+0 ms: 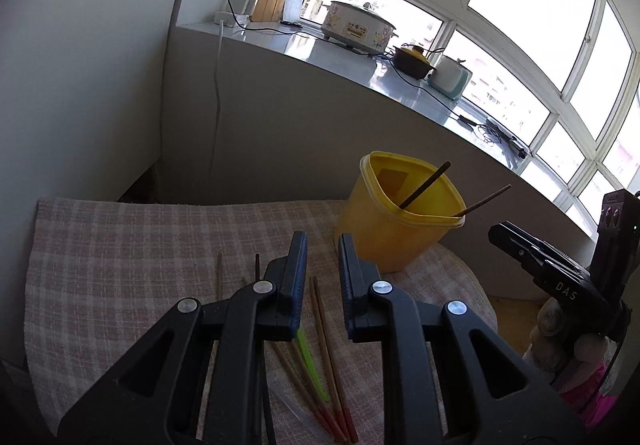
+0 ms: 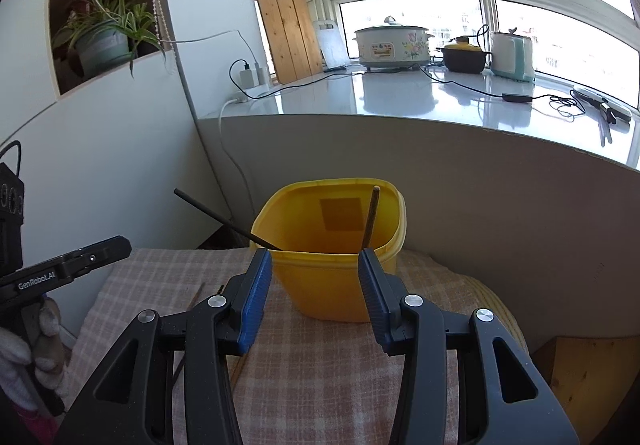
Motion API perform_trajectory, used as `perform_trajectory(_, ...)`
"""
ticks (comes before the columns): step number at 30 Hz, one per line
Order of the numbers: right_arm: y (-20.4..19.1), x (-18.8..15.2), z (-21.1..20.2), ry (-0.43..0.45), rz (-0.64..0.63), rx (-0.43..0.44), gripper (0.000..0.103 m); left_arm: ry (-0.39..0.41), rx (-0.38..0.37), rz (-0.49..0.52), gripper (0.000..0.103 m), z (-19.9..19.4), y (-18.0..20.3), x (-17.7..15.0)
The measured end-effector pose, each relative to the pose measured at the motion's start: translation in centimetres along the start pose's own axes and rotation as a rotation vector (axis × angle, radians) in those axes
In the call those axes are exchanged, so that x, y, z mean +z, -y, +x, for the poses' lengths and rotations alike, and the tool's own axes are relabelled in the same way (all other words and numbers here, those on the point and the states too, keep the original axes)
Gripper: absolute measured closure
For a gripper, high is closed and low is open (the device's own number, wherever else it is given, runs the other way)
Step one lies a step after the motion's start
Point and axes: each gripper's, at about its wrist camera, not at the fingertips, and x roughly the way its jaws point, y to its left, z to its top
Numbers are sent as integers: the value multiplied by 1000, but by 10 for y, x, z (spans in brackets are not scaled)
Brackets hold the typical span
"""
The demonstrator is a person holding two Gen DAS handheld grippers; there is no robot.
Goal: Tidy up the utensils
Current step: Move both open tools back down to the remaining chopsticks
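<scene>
A yellow plastic tub (image 1: 396, 229) stands on a checked cloth (image 1: 120, 253), with two dark chopsticks (image 1: 426, 185) leaning out of it. Several brown chopsticks with red ends (image 1: 322, 325) and a green one (image 1: 310, 361) lie on the cloth under my left gripper (image 1: 322, 243). Its jaws stand a little apart with nothing between them. My right gripper (image 2: 315, 257) hovers just in front of the tub (image 2: 332, 285), open and holding nothing. One chopstick (image 2: 224, 219) leans left over the rim; another (image 2: 370, 217) stands at the tub's right side. The left gripper's body (image 2: 80, 265) shows at the left edge.
Behind the tub runs a low wall topped by a glossy sill (image 2: 400, 97) with a cooker (image 2: 394, 45), a dark pot (image 2: 466, 55), a kettle (image 2: 512, 55) and cables. A potted plant (image 2: 104, 33) sits on a shelf at the left. A wooden board (image 2: 588, 377) lies past the cloth's right edge.
</scene>
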Motion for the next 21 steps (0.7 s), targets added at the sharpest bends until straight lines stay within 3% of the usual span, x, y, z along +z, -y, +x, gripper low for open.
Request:
perform_trajectory(10, -7, -44, 17, -132, 4, 39, 60, -123, 88, -82, 89, 20, -57, -44)
perform_trajectory(13, -10, -57, 28, -191, 16, 52, 60, -161, 104, -94, 84, 32, -65, -54)
perform_trajectory(21, -28, -84, 63, -333, 37, 107, 60, -241, 135, -93, 84, 61, -75, -71)
